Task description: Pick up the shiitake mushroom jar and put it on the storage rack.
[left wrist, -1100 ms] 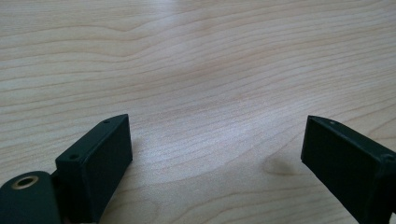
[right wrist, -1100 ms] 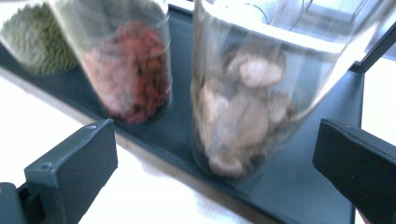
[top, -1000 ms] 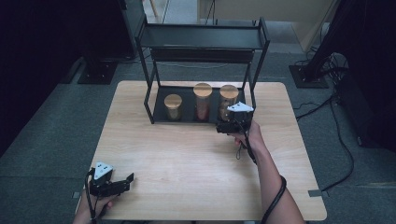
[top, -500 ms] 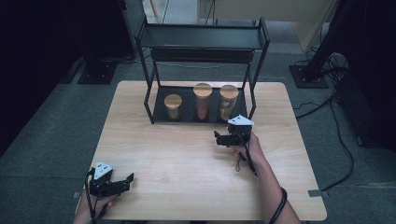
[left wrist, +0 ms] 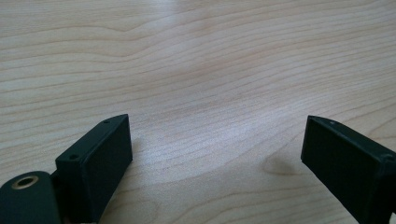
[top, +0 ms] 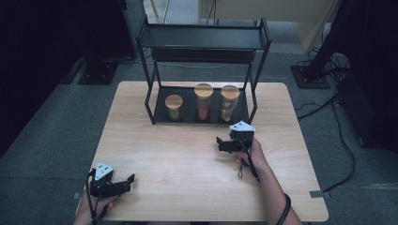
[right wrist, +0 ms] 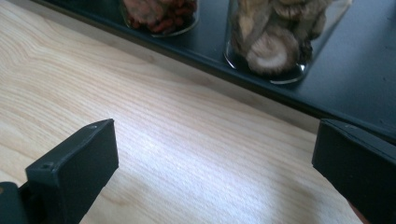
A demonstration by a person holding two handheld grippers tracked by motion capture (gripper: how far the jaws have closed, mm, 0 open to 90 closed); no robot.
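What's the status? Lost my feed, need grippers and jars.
Left gripper open, empty. Right gripper open, empty, short of the black metal rack. Three wooden-lidded glass jars upright on its bottom tray. Path clear.

Black right gripper (top: 220,143) (grey three-cornered plate on top), black wristband (top: 284,211).

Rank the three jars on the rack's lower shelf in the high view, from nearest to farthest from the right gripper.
From the right gripper:
1. Right jar, just beyond the gripper.
2. Middle jar, at the shelf's centre.
3. Left jar, shortest, at the shelf's left end.
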